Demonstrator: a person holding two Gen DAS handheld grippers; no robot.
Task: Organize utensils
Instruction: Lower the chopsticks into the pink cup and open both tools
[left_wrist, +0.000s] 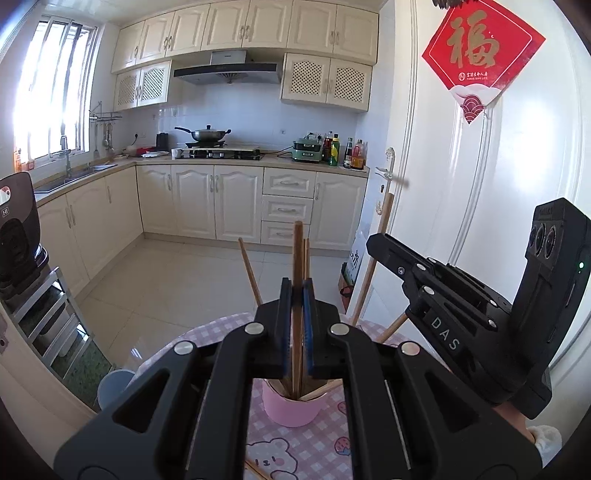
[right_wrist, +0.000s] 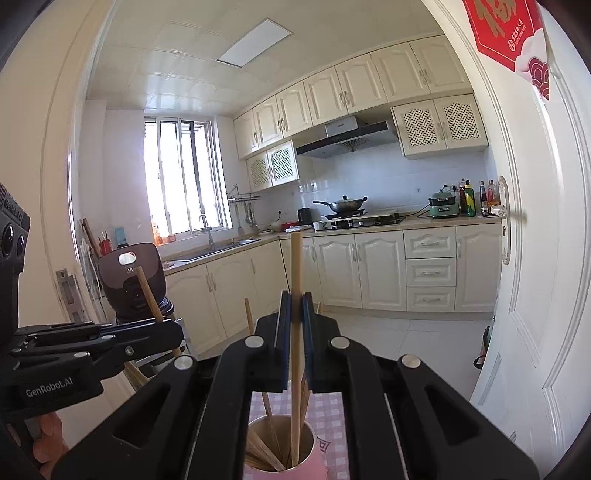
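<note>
Each gripper is clamped on one chopstick, both held near upright so they can drop tip-first into the pink cup (left_wrist: 291, 410). Darker chopstick (left_wrist: 297, 258) sits pinched in the left gripper (left_wrist: 297, 295), lower end already inside the cup just below and ahead of its jaws. Pale chopstick (right_wrist: 295, 266) is gripped by the right gripper (right_wrist: 295, 306), its tip also down in the cup. The cup already holds several more chopsticks (right_wrist: 264, 450), leaning at angles against its wall. It stands on the checked pink cloth (left_wrist: 314, 446) covering the bench. One stray chopstick (left_wrist: 258, 470) appears to lie on the cloth, nearer than the cup. Likely step: release both.
</note>
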